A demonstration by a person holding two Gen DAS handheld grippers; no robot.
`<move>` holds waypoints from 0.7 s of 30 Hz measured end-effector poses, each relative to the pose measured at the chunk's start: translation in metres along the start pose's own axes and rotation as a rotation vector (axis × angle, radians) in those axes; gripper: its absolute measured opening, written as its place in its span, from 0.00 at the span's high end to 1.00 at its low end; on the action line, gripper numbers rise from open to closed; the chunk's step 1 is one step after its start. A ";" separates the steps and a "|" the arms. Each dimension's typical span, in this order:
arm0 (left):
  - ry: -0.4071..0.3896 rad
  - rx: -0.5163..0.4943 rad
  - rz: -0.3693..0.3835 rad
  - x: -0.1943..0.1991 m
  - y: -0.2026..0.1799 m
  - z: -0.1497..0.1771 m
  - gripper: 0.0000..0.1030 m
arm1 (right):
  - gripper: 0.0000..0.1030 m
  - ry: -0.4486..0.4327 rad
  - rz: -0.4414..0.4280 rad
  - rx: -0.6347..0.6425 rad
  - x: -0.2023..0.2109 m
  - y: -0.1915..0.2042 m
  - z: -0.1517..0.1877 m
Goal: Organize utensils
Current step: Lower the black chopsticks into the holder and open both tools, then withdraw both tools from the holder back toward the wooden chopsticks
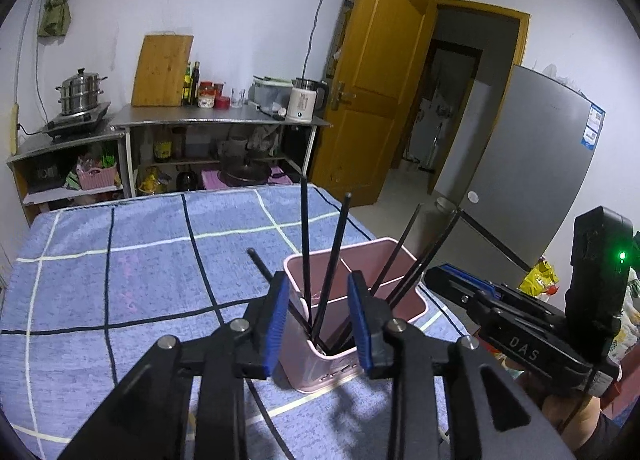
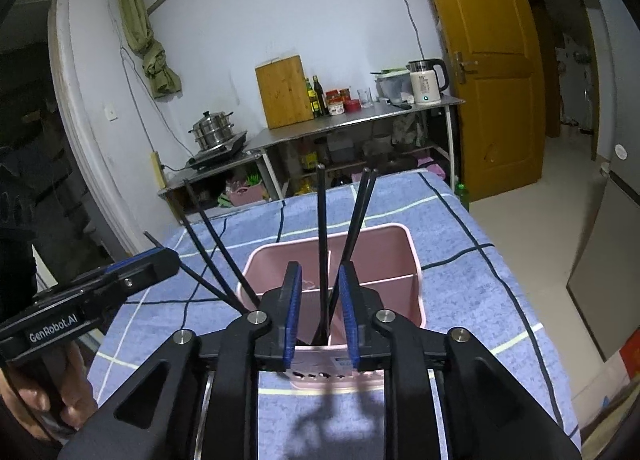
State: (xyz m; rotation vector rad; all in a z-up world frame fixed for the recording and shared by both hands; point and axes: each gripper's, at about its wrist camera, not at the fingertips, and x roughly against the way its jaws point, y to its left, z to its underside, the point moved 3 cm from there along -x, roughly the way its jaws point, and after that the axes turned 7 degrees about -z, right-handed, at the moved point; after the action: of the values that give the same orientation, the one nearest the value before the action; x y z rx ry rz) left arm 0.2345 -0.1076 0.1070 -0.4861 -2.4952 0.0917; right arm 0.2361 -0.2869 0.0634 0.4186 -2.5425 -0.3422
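A pink divided utensil holder (image 1: 400, 260) stands on the blue checked tablecloth (image 1: 120, 280); it also shows in the right wrist view (image 2: 384, 256). Several black chopsticks (image 1: 334, 260) stand in its near compartment and lean outward, as the right wrist view (image 2: 321, 244) also shows. My left gripper (image 1: 318, 324) is open, its blue pads either side of the holder's near corner, gripping nothing. My right gripper (image 2: 320, 316) is open above the holder's near rim, with a chopstick standing between the pads untouched. The right gripper also appears at the right of the left wrist view (image 1: 460, 284). The left gripper also appears at the left of the right wrist view (image 2: 152, 260).
A metal counter (image 1: 224, 119) at the back holds a cutting board (image 1: 162, 71), bottles, jars and a kettle (image 1: 304, 99). A steamer pot (image 1: 80, 93) sits on a cooktop at the left. An orange door (image 1: 376, 91) and a grey fridge (image 1: 532, 171) stand to the right. The table edge drops off at the right.
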 end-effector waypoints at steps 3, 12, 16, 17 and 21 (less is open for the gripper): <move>-0.028 -0.002 0.000 0.017 0.003 0.000 0.69 | 0.80 -0.019 -0.001 0.006 0.011 0.005 0.000; -0.069 0.021 -0.051 0.055 0.028 0.013 0.65 | 0.80 -0.059 -0.025 0.019 0.040 0.020 0.007; -0.063 0.033 -0.083 0.063 0.041 0.026 0.65 | 0.80 -0.054 -0.047 0.022 0.046 0.028 0.015; -0.058 0.039 -0.088 0.064 0.045 0.030 0.65 | 0.80 -0.045 -0.058 0.022 0.046 0.030 0.017; -0.033 0.074 -0.105 0.065 0.061 0.047 0.65 | 0.80 -0.008 -0.083 0.022 0.042 0.037 0.031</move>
State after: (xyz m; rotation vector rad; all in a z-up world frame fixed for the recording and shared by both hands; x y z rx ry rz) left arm 0.1784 -0.0250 0.0930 -0.3244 -2.5340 0.1516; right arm 0.1770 -0.2636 0.0697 0.5336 -2.5435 -0.3483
